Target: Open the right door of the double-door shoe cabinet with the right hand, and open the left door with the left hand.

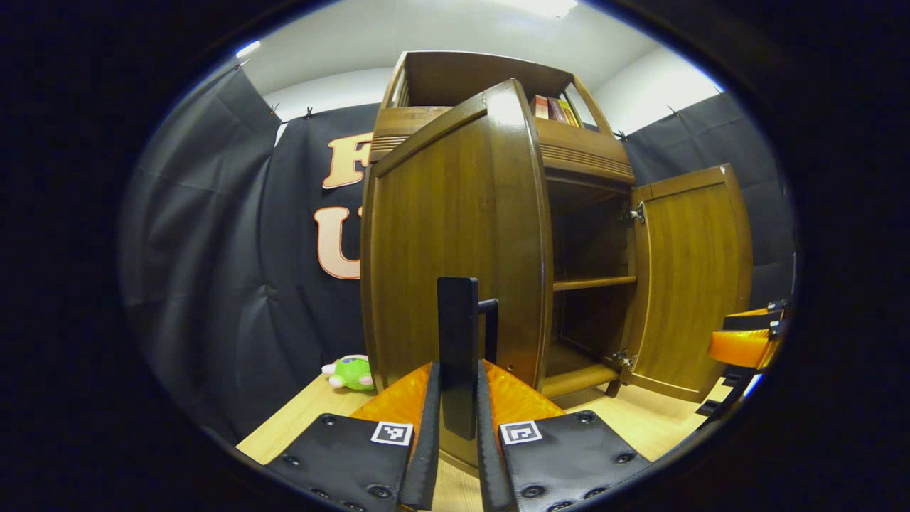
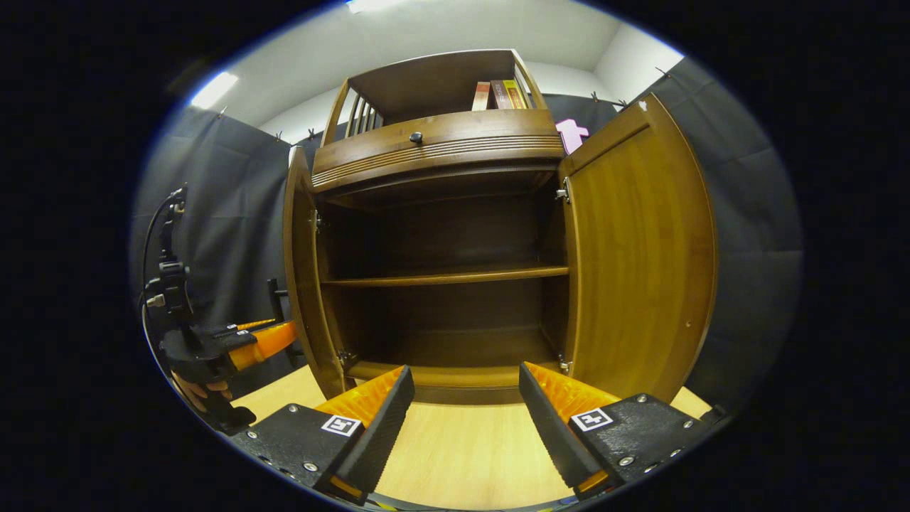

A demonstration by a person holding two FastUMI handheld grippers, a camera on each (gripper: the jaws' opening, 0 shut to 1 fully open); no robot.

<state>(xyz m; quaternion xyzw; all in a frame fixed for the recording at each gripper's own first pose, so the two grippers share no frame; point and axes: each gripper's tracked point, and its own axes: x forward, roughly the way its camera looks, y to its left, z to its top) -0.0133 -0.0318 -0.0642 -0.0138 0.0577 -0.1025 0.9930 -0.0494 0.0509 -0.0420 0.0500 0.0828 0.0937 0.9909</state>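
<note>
Left gripper (image 1: 458, 419) is clamped on the dark handle (image 1: 458, 341) of the left door (image 1: 441, 256), which stands swung out directly ahead of it. Right gripper (image 2: 466, 412) has its fingers spread apart, holding nothing; the right door (image 2: 640, 256) stands wide open just ahead to its right, the shoe cabinet (image 2: 441, 284) interior dead ahead.

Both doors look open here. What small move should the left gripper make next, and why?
Probably open the left gripper and back off the handle: it is shut on the handle, the left door and right door stand wide open, and the right gripper is open and free.
</note>
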